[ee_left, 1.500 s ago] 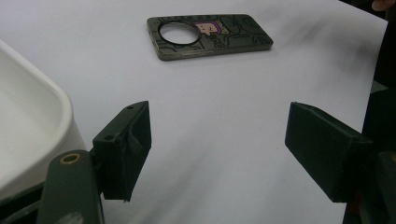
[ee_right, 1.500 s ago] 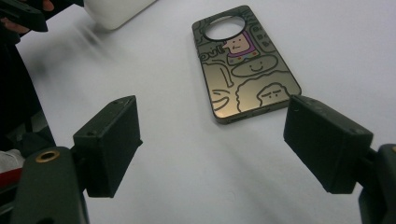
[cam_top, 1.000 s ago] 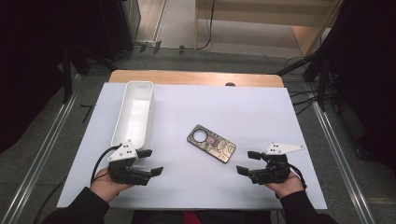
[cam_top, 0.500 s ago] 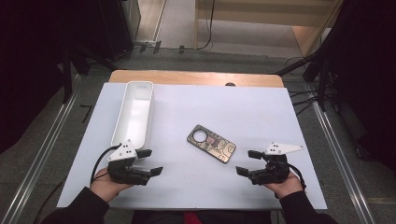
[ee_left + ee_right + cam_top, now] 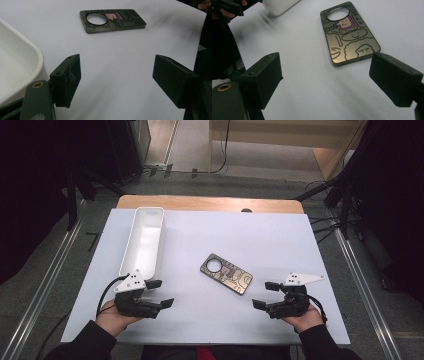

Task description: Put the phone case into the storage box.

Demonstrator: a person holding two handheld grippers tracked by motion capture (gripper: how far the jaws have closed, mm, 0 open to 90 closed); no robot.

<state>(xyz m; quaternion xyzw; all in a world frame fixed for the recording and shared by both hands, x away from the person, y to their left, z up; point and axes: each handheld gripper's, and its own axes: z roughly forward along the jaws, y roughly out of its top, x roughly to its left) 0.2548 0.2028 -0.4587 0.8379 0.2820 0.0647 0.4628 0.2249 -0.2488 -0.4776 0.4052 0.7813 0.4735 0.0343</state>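
Note:
A dark phone case (image 5: 226,273) with a round camera hole and cartoon drawings lies flat in the middle of the white table (image 5: 240,235). It appears ahead in the left gripper view (image 5: 112,20) and close ahead in the right gripper view (image 5: 349,37). My left gripper (image 5: 161,294) rests near the table's front left, open, nothing between its jaws. My right gripper (image 5: 266,295) rests at the front right, open and empty, just short of the case's near end. A long white tray (image 5: 143,240) stands at the left, its rim (image 5: 22,62) beside the left gripper.
The table's wooden far edge (image 5: 210,203) borders a grey floor. Metal rails (image 5: 45,270) run along both sides of the table. A small dark object (image 5: 245,210) sits at the far edge. Dark stands and cables (image 5: 345,195) are at the right.

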